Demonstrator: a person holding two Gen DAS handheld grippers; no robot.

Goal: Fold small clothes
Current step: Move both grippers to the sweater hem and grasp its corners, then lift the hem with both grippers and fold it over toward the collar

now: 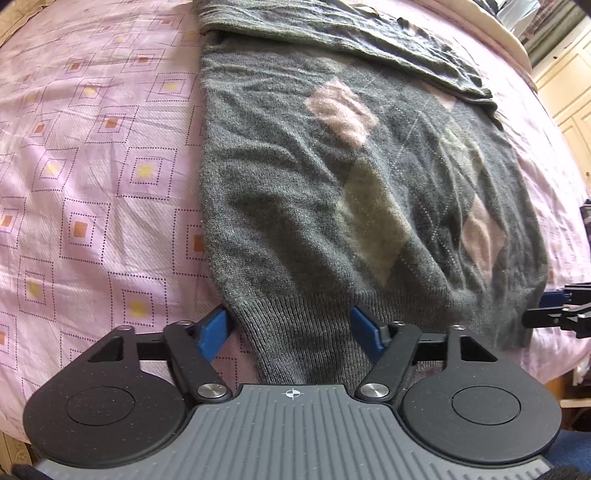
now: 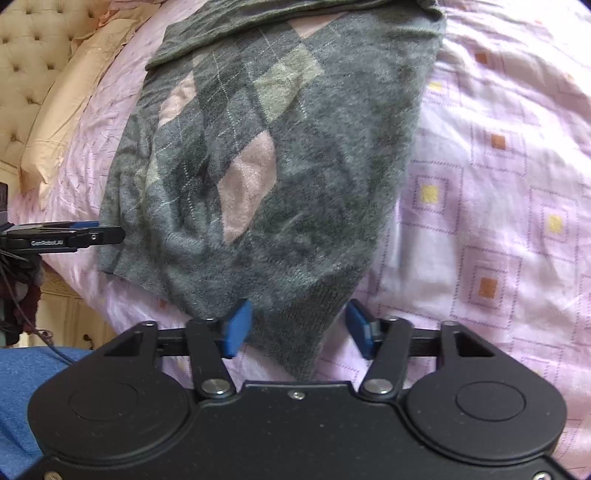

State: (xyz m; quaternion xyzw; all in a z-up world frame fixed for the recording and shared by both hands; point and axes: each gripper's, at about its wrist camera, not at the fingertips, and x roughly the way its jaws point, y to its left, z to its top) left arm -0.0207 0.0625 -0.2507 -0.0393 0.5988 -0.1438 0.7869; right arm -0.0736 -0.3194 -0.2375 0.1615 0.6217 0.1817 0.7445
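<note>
A grey argyle sweater (image 1: 332,184) with pink and olive diamonds lies flat on the bed, one sleeve (image 1: 332,33) folded across its far end. My left gripper (image 1: 291,326) points down at the ribbed hem, its blue pads (image 1: 216,330) standing apart on either side of the near left corner. My right gripper (image 2: 297,326) straddles the other hem corner of the sweater (image 2: 277,147) in the same way, pads apart and fabric lying loose between them. Each gripper shows at the edge of the other's view: the right gripper (image 1: 535,314) and the left gripper (image 2: 110,232).
The pink bedsheet (image 1: 92,184) with its square pattern stretches to both sides of the sweater. A cream pillow (image 2: 74,92) and a tufted headboard (image 2: 26,55) lie at one end. Cream cupboards (image 1: 569,81) stand beyond the bed. Blue fabric of the person's clothing (image 2: 22,387) is near the bed's edge.
</note>
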